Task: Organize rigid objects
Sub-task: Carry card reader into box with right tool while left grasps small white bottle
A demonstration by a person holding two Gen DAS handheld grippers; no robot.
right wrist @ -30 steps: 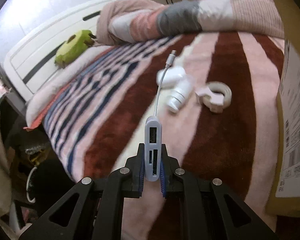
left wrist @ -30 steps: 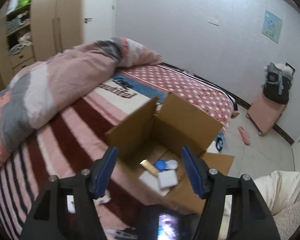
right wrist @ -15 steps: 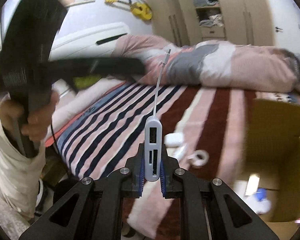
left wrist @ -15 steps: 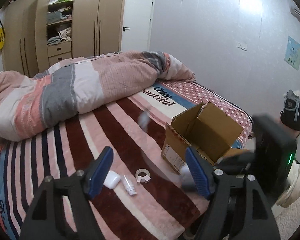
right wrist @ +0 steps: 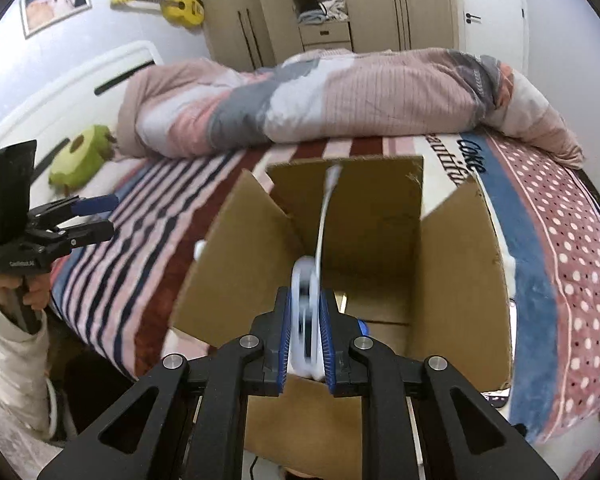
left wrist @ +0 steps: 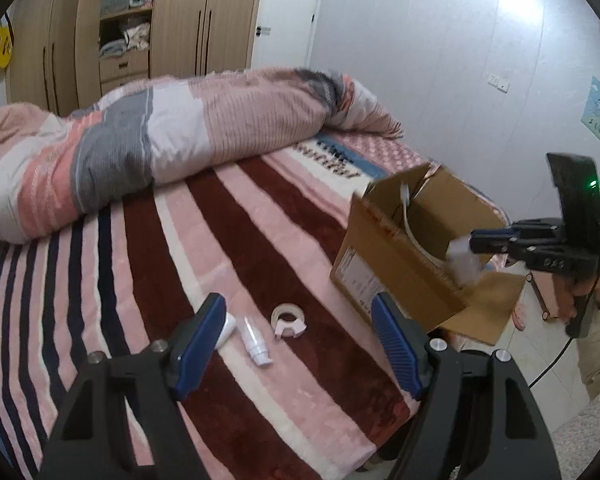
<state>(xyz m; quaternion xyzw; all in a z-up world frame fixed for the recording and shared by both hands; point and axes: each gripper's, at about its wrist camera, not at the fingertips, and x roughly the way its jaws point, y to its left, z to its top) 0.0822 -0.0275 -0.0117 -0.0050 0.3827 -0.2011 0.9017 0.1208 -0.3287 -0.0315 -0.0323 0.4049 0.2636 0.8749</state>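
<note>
My right gripper (right wrist: 306, 344) is shut on a white USB hub adapter (right wrist: 305, 300) with a short cable; it hangs over the open cardboard box (right wrist: 452, 280) on the bed. The left wrist view shows that gripper (left wrist: 476, 244) at the box (left wrist: 384, 264), the cable inside. My left gripper (left wrist: 300, 340) is open and empty above the striped blanket. Below it lie a white earbud case (left wrist: 226, 330), a small white bottle (left wrist: 256, 342) and a white tape dispenser (left wrist: 288, 320). It also shows at the left of the right wrist view (right wrist: 96, 220).
A rolled pink and grey duvet (left wrist: 160, 136) lies across the back of the bed. A green plush toy (right wrist: 80, 160) sits by the headboard. Wardrobes (left wrist: 160, 20) stand behind. The box sits near the bed's right edge, with floor beyond.
My right gripper has carried the adapter from over the blanket to above the box opening. My left gripper has swung back from the box to over the items on the blanket.
</note>
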